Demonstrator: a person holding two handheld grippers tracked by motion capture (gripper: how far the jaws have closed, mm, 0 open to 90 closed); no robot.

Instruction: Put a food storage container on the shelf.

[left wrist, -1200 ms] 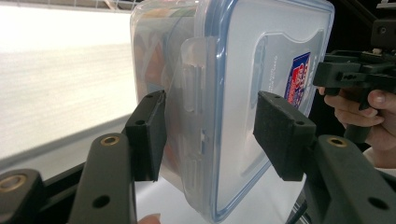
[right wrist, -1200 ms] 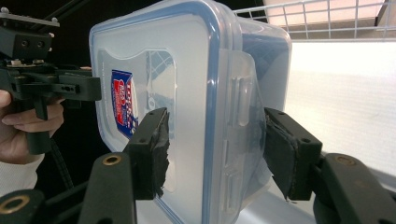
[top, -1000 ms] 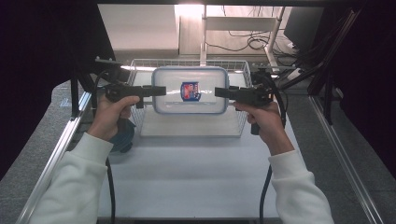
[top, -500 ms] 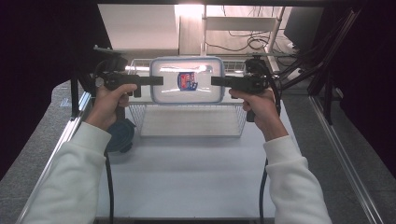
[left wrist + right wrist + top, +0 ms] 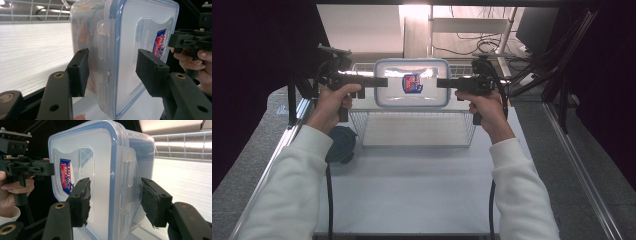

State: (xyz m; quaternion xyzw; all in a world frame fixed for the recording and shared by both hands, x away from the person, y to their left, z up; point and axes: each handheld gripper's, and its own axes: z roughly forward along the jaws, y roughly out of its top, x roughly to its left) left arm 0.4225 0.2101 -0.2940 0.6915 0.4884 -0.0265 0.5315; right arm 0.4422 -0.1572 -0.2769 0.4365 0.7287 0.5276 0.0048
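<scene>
Both grippers, left gripper (image 5: 382, 81) at nine o'clock and right gripper (image 5: 443, 83) at three, are clamping the lidded container (image 5: 412, 89); uneven squeeze risks dropping it beside the wire basket (image 5: 412, 131).

White long sleeves, black left hand-held gripper (image 5: 382, 81) and right hand-held gripper (image 5: 443, 83), brass-ringed screw holes, worn foam pads, trailing black cables

A lab: framed test table (image 5: 422, 180), loose cables (image 5: 472, 47), monitor (image 5: 537, 25).
</scene>
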